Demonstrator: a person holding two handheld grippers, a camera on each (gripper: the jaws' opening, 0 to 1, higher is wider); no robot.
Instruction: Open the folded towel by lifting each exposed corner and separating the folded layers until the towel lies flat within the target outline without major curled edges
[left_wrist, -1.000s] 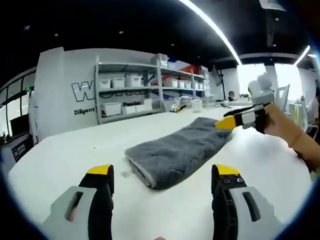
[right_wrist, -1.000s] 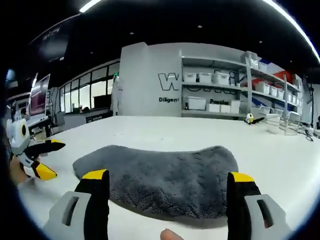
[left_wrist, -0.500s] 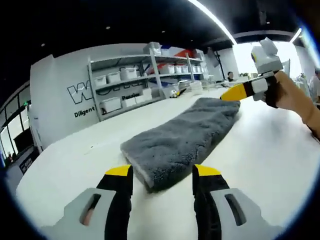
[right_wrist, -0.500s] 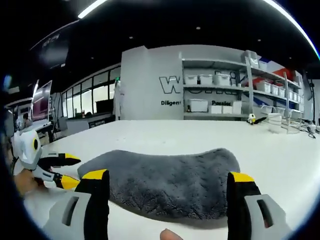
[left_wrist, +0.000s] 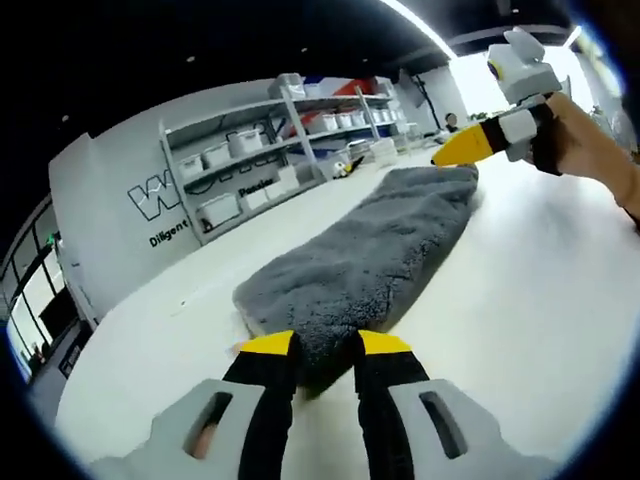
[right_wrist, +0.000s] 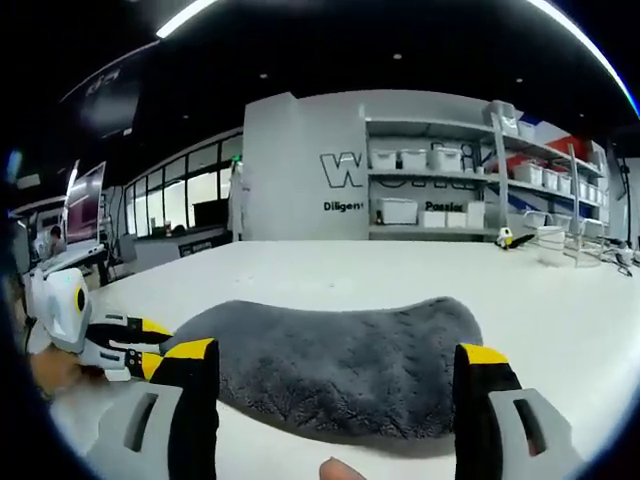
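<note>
A grey folded towel (left_wrist: 370, 250) lies lengthwise on the white table (left_wrist: 520, 300), running away from my left gripper (left_wrist: 325, 345). The left jaws have closed in on the towel's near end, and its thick edge is pinched between the yellow tips. My right gripper (left_wrist: 465, 148), held by a hand (left_wrist: 590, 150), hovers at the towel's far end. In the right gripper view the towel (right_wrist: 330, 330) lies crosswise just beyond my right gripper (right_wrist: 335, 355). That gripper is open wide with nothing between its jaws. The left gripper (right_wrist: 150, 345) sits at the towel's left end.
Grey shelving with white bins (right_wrist: 440, 190) stands against a lettered wall (left_wrist: 160, 200) beyond the table's far edge. Windows (right_wrist: 190, 205) line the room's left side. Bare white tabletop (right_wrist: 330, 265) spreads around the towel on every side.
My left jaws have narrowed from wide open onto the towel's near end, and the left gripper has moved in to it. The right gripper has held its place, open.
</note>
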